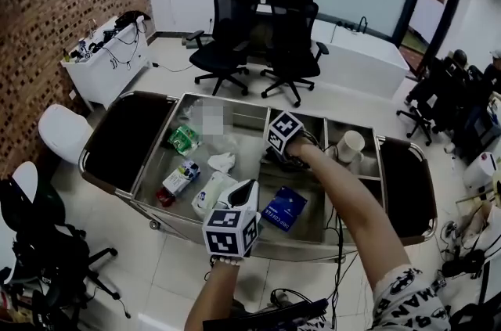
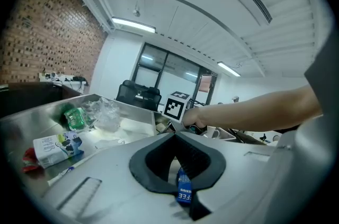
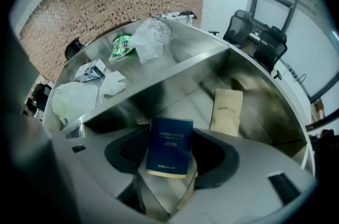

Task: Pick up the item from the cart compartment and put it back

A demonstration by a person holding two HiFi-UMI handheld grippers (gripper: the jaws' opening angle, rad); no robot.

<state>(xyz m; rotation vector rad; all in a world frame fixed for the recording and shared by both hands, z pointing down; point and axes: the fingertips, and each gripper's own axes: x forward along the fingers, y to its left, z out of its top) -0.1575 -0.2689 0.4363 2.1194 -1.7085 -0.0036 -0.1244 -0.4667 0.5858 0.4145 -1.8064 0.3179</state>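
Observation:
A dark blue box [image 3: 169,144] stands upright between the jaws of my right gripper [image 3: 170,158], which is shut on it just above the steel floor of the cart's middle compartment [image 3: 198,104]. In the head view the right gripper [image 1: 282,149] reaches down into that compartment and hides the box. My left gripper [image 1: 246,193] hovers over the cart's front rim [image 1: 313,242], shut with nothing in it. Through the slit between its pads [image 2: 198,159] I see a blue coffee pack [image 2: 184,189], which lies in the middle compartment [image 1: 286,210].
A tan sachet [image 3: 226,110] lies on the compartment floor beyond the box. The left compartment holds a green pack [image 1: 184,138], a clear plastic bag [image 1: 207,118], a carton [image 1: 180,177], a tissue [image 1: 221,161] and a white bag [image 1: 210,192]. A cup [image 1: 350,145] stands in the right compartment. Office chairs [image 1: 223,40] stand behind the cart.

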